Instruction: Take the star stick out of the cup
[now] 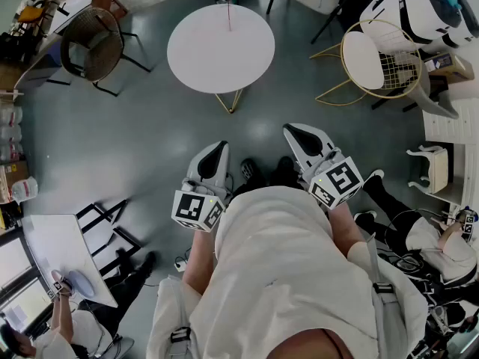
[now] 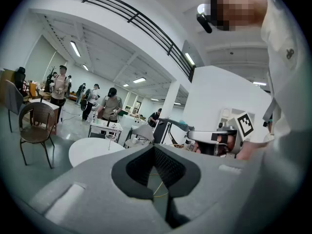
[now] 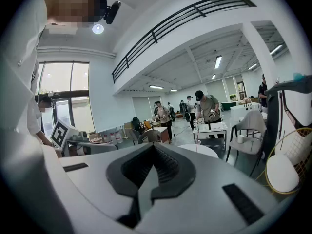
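Left tongs [image 1: 218, 148] and right tongs [image 1: 292, 131] are both closed, empty; star stick [image 1: 229, 13] at twelve o'clock on the desk [image 1: 202, 58].

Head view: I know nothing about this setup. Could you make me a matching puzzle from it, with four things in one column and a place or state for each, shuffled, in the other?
Things:
1. round white table
2. brown chair
3. gold wire chair
4. right gripper

Place or state:
A. shut, with nothing between its jaws
B. upper left of the view
C. upper right of the view
D. top centre of the view

Pairs: 1-D, 2-B, 3-C, 4-A
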A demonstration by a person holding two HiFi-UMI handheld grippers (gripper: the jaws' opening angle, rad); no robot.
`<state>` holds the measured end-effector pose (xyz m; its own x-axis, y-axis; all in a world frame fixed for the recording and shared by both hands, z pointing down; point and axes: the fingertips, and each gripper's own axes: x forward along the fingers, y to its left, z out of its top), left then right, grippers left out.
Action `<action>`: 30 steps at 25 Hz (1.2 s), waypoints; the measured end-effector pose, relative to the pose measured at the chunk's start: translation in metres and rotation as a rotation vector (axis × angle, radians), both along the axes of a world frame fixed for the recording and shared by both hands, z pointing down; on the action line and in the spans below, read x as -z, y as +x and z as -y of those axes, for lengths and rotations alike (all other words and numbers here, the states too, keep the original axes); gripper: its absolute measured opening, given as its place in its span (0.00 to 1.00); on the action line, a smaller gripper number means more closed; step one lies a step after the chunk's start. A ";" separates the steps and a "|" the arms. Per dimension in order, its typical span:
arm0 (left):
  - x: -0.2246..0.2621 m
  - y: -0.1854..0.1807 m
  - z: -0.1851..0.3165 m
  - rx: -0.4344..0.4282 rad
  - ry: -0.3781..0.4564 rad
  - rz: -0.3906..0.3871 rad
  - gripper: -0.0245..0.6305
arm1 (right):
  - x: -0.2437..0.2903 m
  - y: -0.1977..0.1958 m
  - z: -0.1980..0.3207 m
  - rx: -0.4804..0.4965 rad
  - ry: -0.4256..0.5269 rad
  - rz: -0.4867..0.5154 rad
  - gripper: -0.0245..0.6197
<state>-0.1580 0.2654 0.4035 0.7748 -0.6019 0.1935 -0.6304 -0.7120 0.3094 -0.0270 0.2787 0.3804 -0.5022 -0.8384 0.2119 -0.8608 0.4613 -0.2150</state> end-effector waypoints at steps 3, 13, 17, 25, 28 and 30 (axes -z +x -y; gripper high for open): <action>0.001 -0.003 -0.004 -0.002 0.002 -0.003 0.05 | -0.003 -0.004 -0.004 0.001 -0.005 0.003 0.05; -0.003 -0.006 -0.011 0.000 -0.003 -0.009 0.05 | -0.009 -0.001 -0.002 -0.052 -0.036 0.052 0.05; -0.002 -0.001 -0.010 -0.011 -0.010 -0.014 0.05 | -0.009 0.004 0.003 -0.076 -0.061 0.077 0.05; -0.008 0.011 -0.010 -0.070 -0.017 -0.026 0.05 | -0.012 0.027 0.000 -0.137 -0.086 0.066 0.05; -0.010 0.018 -0.010 -0.074 -0.032 -0.024 0.05 | -0.016 0.036 -0.002 -0.138 -0.100 0.061 0.05; -0.014 0.026 -0.009 -0.080 -0.040 -0.011 0.05 | -0.020 0.044 -0.001 -0.144 -0.104 0.040 0.05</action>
<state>-0.1323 0.2745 0.4172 0.8222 -0.5303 0.2070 -0.5685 -0.7467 0.3454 0.0165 0.2795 0.4003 -0.3885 -0.8768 0.2833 -0.9062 0.3077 -0.2902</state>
